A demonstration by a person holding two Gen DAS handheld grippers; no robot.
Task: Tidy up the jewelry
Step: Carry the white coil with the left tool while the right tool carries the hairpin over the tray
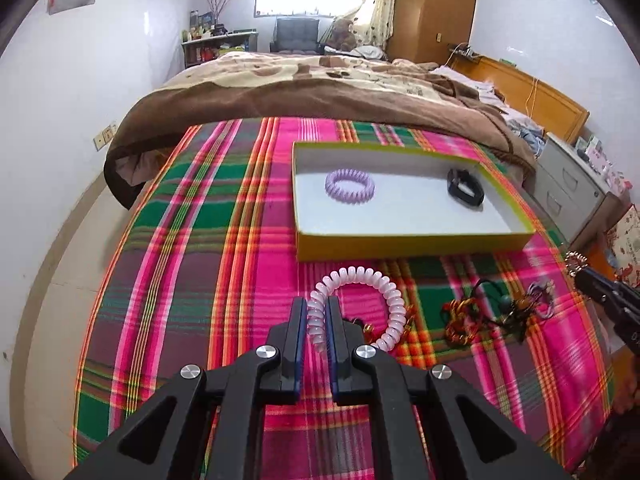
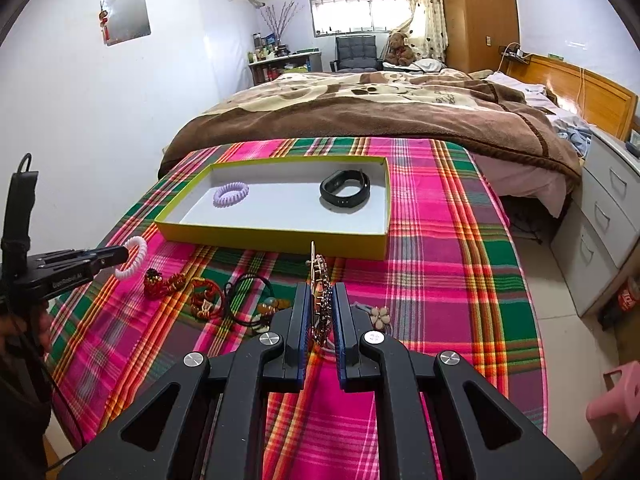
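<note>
Jewelry point(image 2: 320, 296) in tongs, label perhaps "GenRobot.AI"

left claw point(image 1: 317, 312): closed, gripping | right claw point(image 2: 321, 300): closed, gripping

The left gripper point(image 1: 318, 310) clamped a pale pink spiral coil bracelet point(image 1: 362, 304) above the plaid cloth point(image 1: 192, 264), near the shallow yellow-sided box point(image 1: 412, 242).

walls point(image 2: 120, 112): white | window point(image 2: 356, 12): bright daylight, patterned curtain point(image 2: 424, 8) beside it | bed point(image 2: 380, 108): brown blanket, wooden headboard point(image 2: 580, 88) | wardrobe point(image 2: 480, 12): tall, wooden | armchair point(image 2: 356, 54): grey, under window | drawers point(image 2: 604, 216): white, beside bed | floor point(image 2: 560, 344): pale tile
</note>
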